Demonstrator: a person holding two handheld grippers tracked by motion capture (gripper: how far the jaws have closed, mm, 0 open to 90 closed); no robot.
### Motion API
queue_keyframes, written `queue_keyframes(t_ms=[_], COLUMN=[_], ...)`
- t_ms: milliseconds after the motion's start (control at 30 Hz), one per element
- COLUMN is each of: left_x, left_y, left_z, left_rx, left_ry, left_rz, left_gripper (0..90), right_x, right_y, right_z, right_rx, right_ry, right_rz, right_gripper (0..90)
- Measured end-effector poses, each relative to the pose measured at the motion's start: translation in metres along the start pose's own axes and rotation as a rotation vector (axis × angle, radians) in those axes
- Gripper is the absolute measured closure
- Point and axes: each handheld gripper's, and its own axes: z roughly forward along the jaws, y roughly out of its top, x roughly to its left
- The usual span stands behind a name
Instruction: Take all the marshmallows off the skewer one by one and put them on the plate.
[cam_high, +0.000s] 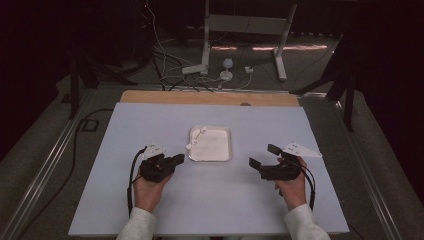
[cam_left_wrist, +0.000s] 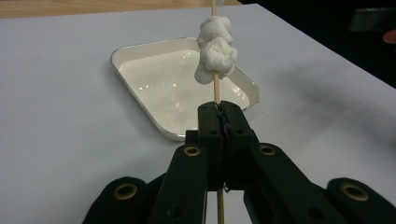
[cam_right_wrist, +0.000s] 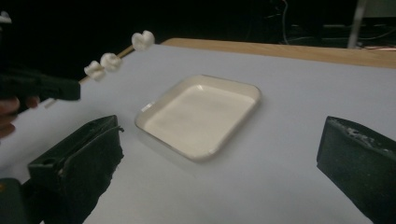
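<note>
A thin wooden skewer (cam_left_wrist: 215, 88) carries three white marshmallows (cam_left_wrist: 215, 51). My left gripper (cam_left_wrist: 219, 107) is shut on the skewer's lower part, and the stick rises over the near corner of a shallow white tray (cam_left_wrist: 140, 51). In the high view the left gripper (cam_high: 179, 159) sits just left of the tray (cam_high: 227, 150), and the marshmallows (cam_high: 194, 144) hang over its left rim. My right gripper (cam_high: 262, 155) hovers right of the tray, jaws wide apart and holding nothing. In the right gripper view the tray (cam_right_wrist: 154, 109) lies ahead of the open gripper (cam_right_wrist: 222, 140), with the skewered marshmallows (cam_right_wrist: 109, 60) at upper left.
The tray holds nothing inside. A pale table top (cam_high: 210, 200) spreads around it, with a wooden strip (cam_high: 210, 97) along the far edge. Beyond the table are floor cables (cam_high: 170, 75) and white stand legs (cam_high: 280, 55).
</note>
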Motion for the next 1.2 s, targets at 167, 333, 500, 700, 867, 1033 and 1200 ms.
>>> queue_keyframes(t_ms=[167,333,500,700,867,1033,1200], left_x=[-0.008,-0.010,-0.014,-0.018,-0.020,-0.021,-0.019], left_y=[-0.001,0.000,0.000,0.001,-0.001,-0.004,-0.008], left_z=[0.002,0.004,0.004,0.002,0.004,0.006,0.002], left_rx=[0.007,0.007,0.002,-0.016,-0.023,-0.004,-0.004], left_ry=[-0.022,-0.034,-0.046,-0.076,-0.097,-0.097,-0.101], left_rz=[0.039,0.051,0.068,0.099,0.128,0.143,0.160], left_gripper=[89.5,89.5,89.5,89.6,89.7,89.8,90.0], right_x=[0.013,0.020,0.027,0.036,0.039,0.036,0.034], right_y=[0.023,0.038,0.051,0.056,0.057,0.057,0.060], right_z=[0.023,0.039,0.061,0.085,0.104,0.111,0.109], right_rx=[0.015,0.018,0.051,0.085,0.161,0.207,0.214], right_ry=[0.055,0.085,0.127,0.173,0.247,0.260,0.277], right_rz=[-0.018,-0.017,0.000,0.048,0.100,0.162,0.181], right_gripper=[0.0,0.0,3.1,17.3,43.7,66.4,75.8])
